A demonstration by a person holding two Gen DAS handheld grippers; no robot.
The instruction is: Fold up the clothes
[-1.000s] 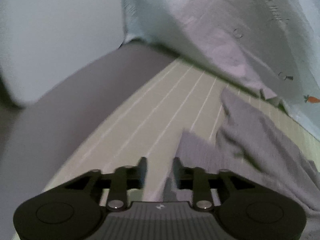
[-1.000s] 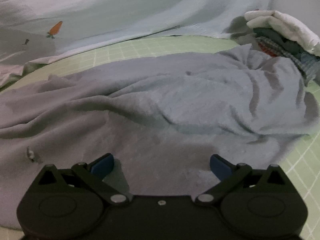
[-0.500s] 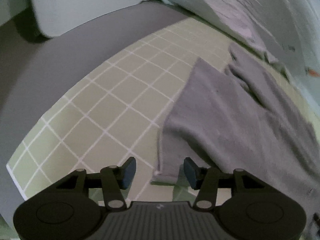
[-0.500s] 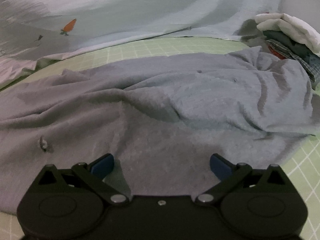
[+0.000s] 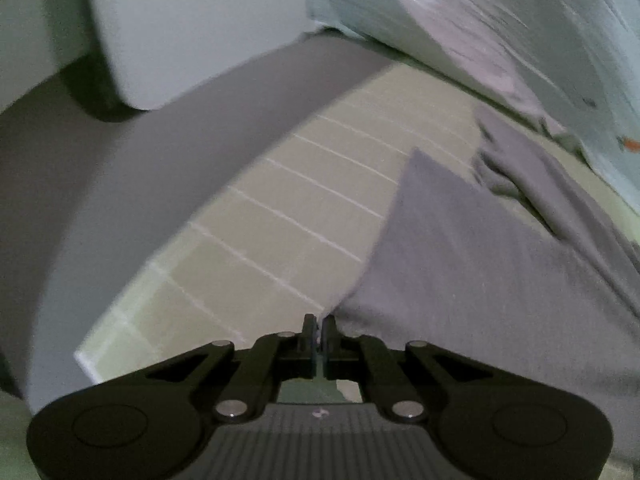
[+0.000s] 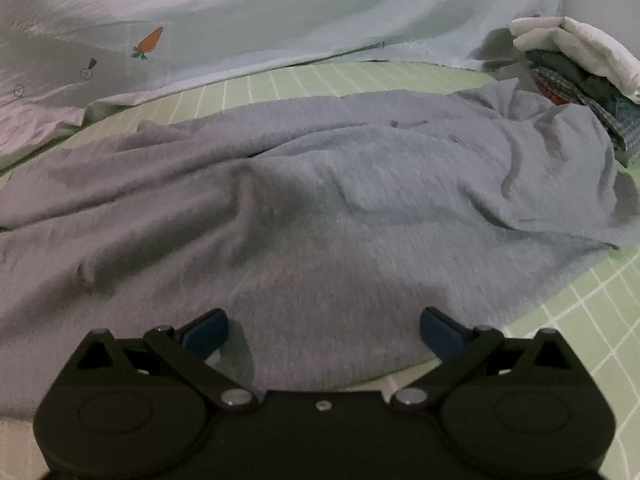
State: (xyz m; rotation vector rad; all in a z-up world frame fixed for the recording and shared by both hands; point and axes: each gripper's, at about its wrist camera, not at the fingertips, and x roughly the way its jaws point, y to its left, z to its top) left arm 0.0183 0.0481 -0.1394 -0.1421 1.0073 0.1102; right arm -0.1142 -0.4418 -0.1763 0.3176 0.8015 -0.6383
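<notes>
The green grid mat (image 6: 580,320) carries the grey garment (image 6: 320,208), spread and wrinkled. Your right gripper (image 6: 324,330) hovers over it, fingers spread wide. Your left gripper (image 5: 319,330) is pressed together, apparently pinching the garment's corner.

Both wrist views sit low and close over the grey garment (image 5: 500,264) (image 6: 320,208), sharing it and the green grid mat (image 5: 280,216) (image 6: 580,320).

Carrot-print sheet (image 6: 280,12) lies behind the green grid mat (image 6: 580,320).
</notes>
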